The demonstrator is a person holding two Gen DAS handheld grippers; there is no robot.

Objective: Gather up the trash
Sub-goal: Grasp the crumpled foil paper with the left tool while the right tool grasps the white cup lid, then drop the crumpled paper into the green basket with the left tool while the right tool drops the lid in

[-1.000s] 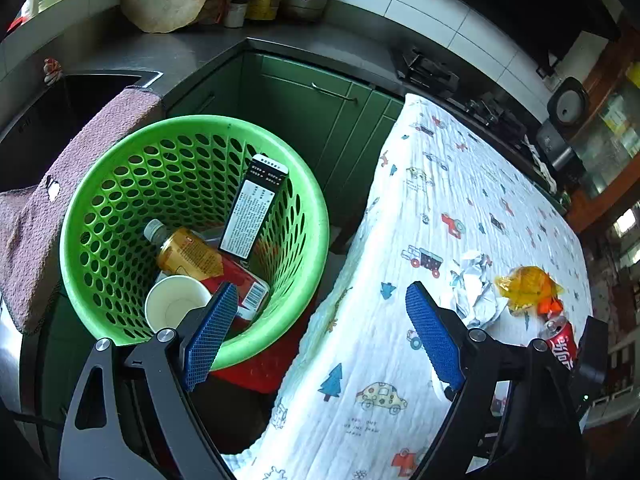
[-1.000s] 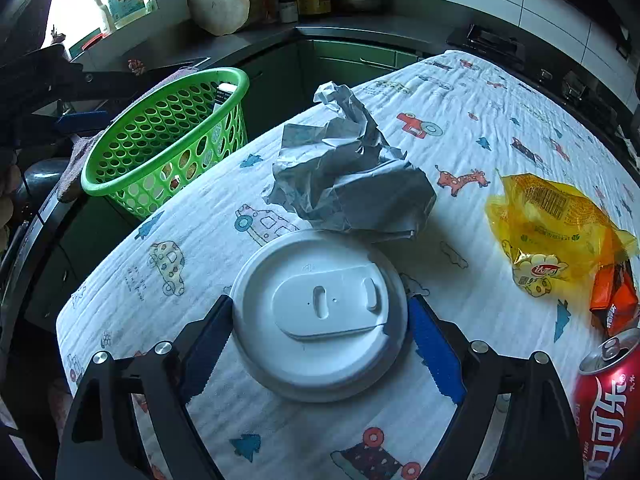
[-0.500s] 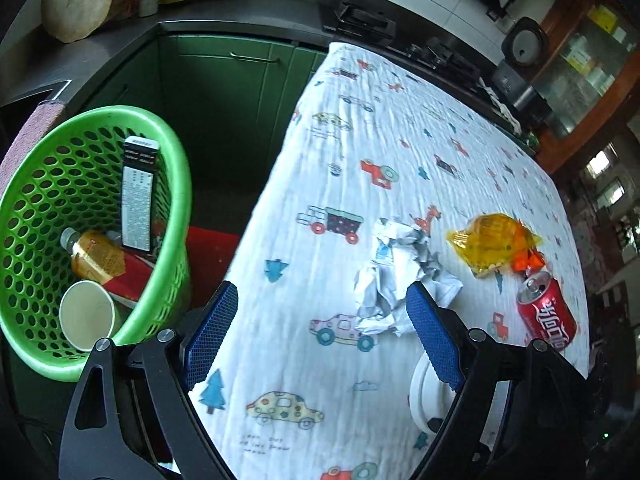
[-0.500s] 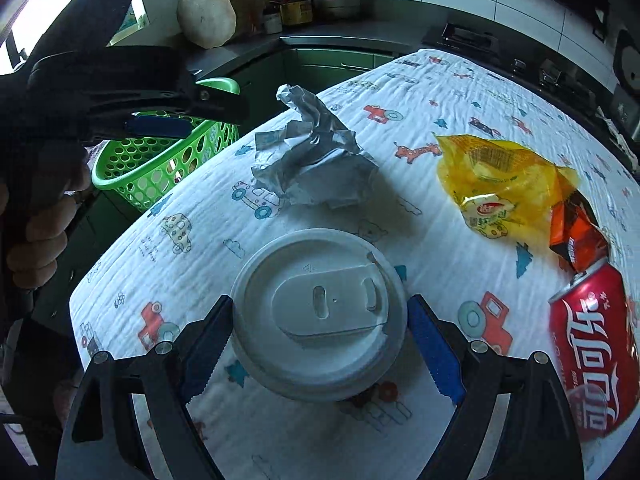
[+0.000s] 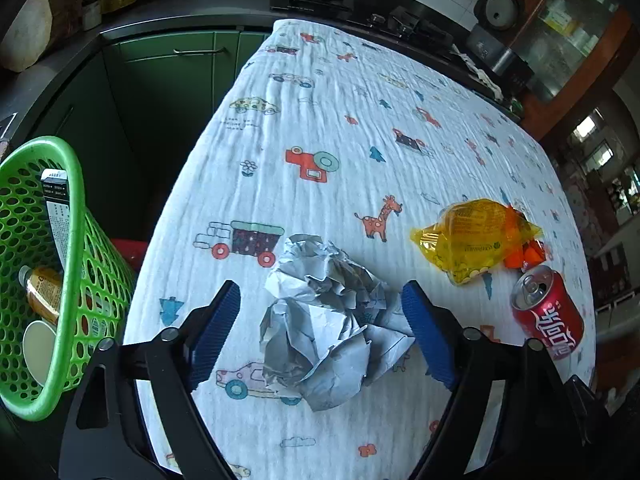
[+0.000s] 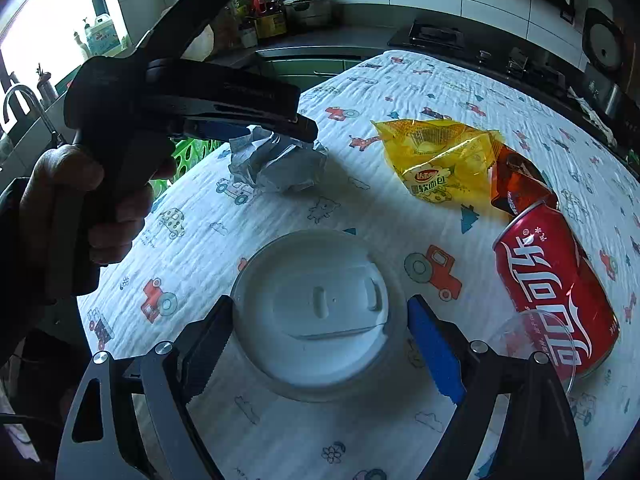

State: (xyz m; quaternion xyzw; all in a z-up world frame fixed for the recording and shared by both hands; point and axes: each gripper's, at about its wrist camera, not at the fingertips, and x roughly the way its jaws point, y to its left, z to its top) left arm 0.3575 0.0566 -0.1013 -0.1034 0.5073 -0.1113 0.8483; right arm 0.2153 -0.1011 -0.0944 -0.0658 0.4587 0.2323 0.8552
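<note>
Off the worktop's (image 5: 320,128) left edge, the green basket (image 5: 76,264) (bottle (image 5: 42,294), box (image 5: 56,204), cup (image 5: 38,346) inside) waits; left tool (image 5: 320,328) closing around crumpled paper (image 5: 320,320), right tool (image 6: 318,344) gripping the white lid (image 6: 316,312).

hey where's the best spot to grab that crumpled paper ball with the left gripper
Across the bulky middle of the crumpled paper, coming down from above. It lies loose on the tablecloth, already between the closing jaws of the left gripper, and its thin lower flap would likely tear.
</note>
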